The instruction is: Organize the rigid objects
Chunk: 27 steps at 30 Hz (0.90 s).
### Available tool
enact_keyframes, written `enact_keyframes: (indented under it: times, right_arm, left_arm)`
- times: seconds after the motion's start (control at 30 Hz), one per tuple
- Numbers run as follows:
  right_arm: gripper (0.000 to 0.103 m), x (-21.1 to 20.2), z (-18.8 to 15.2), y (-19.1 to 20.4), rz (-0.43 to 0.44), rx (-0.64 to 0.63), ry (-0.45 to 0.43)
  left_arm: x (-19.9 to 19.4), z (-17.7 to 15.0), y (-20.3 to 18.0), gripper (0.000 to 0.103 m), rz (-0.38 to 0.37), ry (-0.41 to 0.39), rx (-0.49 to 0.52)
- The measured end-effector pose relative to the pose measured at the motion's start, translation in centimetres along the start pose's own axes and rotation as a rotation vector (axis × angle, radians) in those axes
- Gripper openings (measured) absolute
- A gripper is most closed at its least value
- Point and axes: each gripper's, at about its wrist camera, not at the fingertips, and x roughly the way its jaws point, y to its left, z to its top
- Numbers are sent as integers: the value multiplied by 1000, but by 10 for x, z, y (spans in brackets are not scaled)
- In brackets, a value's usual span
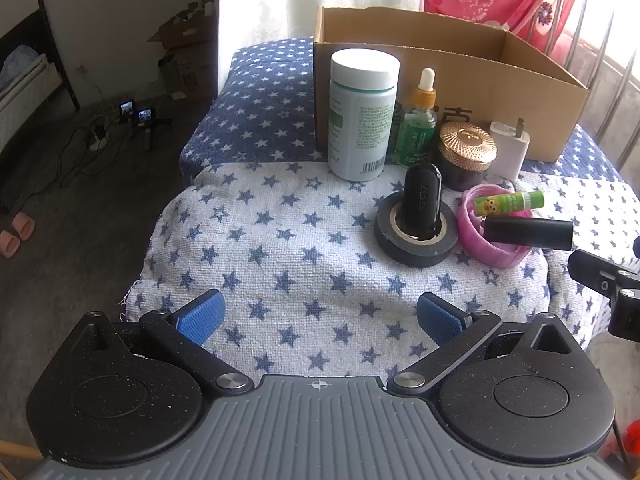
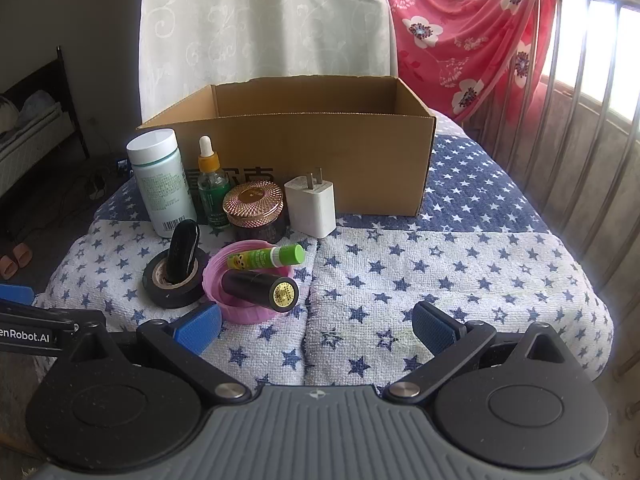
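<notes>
A cardboard box [image 2: 304, 160] stands open at the back of a star-print cloth [image 2: 440, 280]. In front of it stand a white-capped bottle [image 1: 360, 116] [image 2: 160, 184], a green dropper bottle [image 1: 418, 120] [image 2: 210, 184], a gold-lidded jar [image 1: 466, 152] [image 2: 256, 210] and a white charger [image 1: 510, 148] [image 2: 312, 208]. A black oblong item [image 1: 422, 200] [image 2: 182, 254] stands in a black tape roll [image 1: 416, 240] [image 2: 176, 280]. A pink ring [image 1: 496, 240] [image 2: 240, 292] carries a green glue stick [image 1: 510, 202] [image 2: 266, 258] and a black tube [image 1: 528, 232] [image 2: 260, 290]. My left gripper [image 1: 320, 316] and right gripper [image 2: 316, 324] are open and hold nothing.
A red flowered cloth [image 2: 460, 36] hangs over a metal railing [image 2: 580, 120] on the right. A white curtain [image 2: 260, 20] hangs behind the box. On the floor at left lie cables and small devices [image 1: 120, 124], pink slippers [image 1: 16, 232] and cartons [image 1: 184, 40].
</notes>
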Motion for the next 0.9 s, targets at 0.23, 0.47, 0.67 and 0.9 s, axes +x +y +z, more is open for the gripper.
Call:
enact_keyframes:
  times: [0.23, 0.47, 0.67, 0.9]
  right_arm:
    - [103, -1, 0, 0, 1, 3, -3]
    - [103, -1, 1, -1, 5, 9, -1]
    - [103, -1, 0, -1, 6, 9, -1]
    - [103, -1, 0, -1, 6, 10, -2]
  left_arm:
    - [0, -1, 1, 103, 2, -2, -1]
    - [0, -2, 1, 103, 5, -2, 0]
    - [0, -2, 1, 103, 5, -1, 1]
    - [0, -2, 1, 103, 4, 0, 1]
